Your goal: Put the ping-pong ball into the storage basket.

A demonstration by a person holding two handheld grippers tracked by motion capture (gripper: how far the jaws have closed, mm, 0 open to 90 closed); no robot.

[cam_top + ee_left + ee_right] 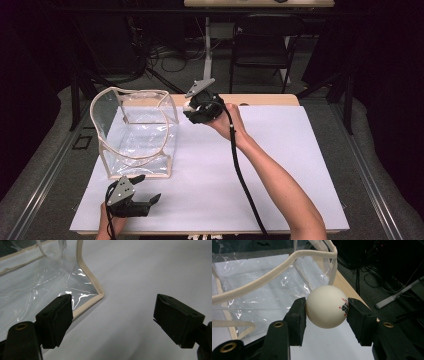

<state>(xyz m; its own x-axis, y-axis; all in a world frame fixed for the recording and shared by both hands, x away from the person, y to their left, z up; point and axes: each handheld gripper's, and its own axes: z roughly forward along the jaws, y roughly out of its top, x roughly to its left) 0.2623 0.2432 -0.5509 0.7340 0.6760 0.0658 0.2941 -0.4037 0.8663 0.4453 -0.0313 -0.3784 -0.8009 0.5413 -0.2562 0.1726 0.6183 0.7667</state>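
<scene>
right claw (pixel 326 311) pinches smooth white ball (pixel 325 307) | clear crinkly bag (pixel 135 132) beside

Red print on white ball (pixel 327 307) partly hidden behind right-hand jaw, unreadable. Clear bag (pixel 37 287) cut off at left gripper view's top and left edges.
</scene>
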